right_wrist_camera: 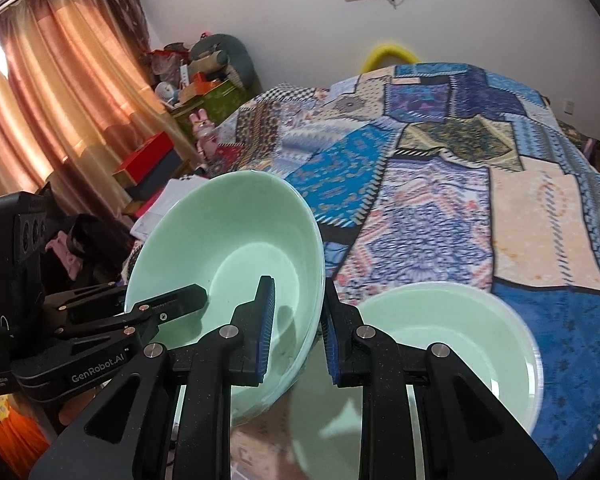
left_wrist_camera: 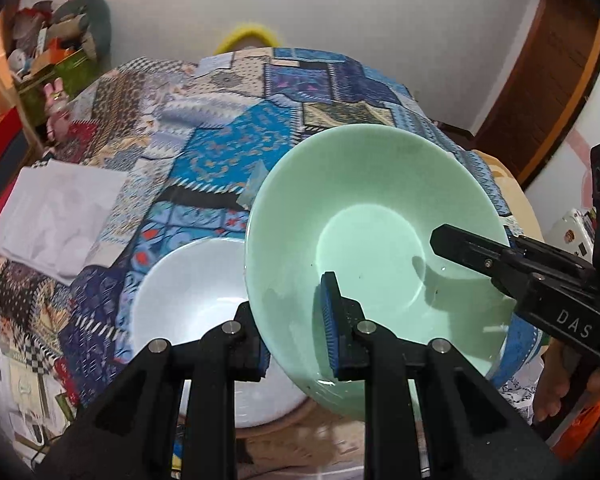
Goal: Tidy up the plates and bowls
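Note:
A pale green bowl (left_wrist_camera: 380, 216) (right_wrist_camera: 236, 248) hangs tilted above the table, carried by both grippers. My left gripper (left_wrist_camera: 294, 320) is shut on its near rim, one blue pad inside the bowl and the other outside. My right gripper (right_wrist_camera: 300, 312) is shut on the opposite rim. Its upper finger (left_wrist_camera: 472, 252) shows reaching into the bowl from the right in the left wrist view. The left gripper's finger (right_wrist_camera: 172, 300) shows inside the bowl in the right wrist view. A white bowl (left_wrist_camera: 188, 304) sits below on the left. Another pale green bowl (right_wrist_camera: 460, 340) sits on the table to the right.
A bed under a blue patchwork quilt (right_wrist_camera: 440, 184) fills the space behind the table. A folded white cloth (left_wrist_camera: 60, 216) lies on it. Boxes and toys (right_wrist_camera: 204, 92) pile up by the curtain (right_wrist_camera: 60, 80). A hand (left_wrist_camera: 560, 392) holds the right gripper.

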The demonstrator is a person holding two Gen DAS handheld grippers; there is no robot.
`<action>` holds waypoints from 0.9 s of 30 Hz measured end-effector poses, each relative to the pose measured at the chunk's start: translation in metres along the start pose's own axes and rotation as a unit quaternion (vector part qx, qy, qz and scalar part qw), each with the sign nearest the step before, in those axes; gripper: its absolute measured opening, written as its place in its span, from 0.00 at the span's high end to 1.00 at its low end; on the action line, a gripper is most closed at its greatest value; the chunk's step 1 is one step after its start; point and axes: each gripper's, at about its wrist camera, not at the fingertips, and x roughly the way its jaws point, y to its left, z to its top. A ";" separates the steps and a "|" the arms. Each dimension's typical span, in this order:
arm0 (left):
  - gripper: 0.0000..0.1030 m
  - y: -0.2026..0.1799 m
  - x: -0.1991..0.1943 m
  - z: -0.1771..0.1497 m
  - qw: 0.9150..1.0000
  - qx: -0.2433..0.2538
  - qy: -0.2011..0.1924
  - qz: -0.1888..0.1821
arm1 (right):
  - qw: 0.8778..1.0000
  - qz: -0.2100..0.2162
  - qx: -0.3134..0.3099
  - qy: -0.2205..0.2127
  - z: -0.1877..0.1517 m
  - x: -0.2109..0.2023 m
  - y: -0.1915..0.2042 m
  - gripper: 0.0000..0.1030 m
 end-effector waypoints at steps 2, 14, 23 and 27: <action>0.79 0.011 -0.001 -0.003 1.000 -0.008 0.000 0.005 | 1.000 0.007 0.001 0.005 -0.001 0.006 0.003 0.80; 0.79 0.063 0.005 -0.021 0.998 -0.054 0.009 0.015 | 0.999 0.033 0.020 0.030 -0.013 0.042 0.021 0.80; 0.79 0.083 0.017 -0.032 0.997 -0.076 0.015 0.023 | 0.998 0.036 0.036 0.042 -0.023 0.059 0.023 0.80; 0.79 0.085 0.020 -0.035 0.997 -0.076 0.009 0.026 | 0.998 0.038 0.048 0.034 -0.025 0.060 0.020 0.80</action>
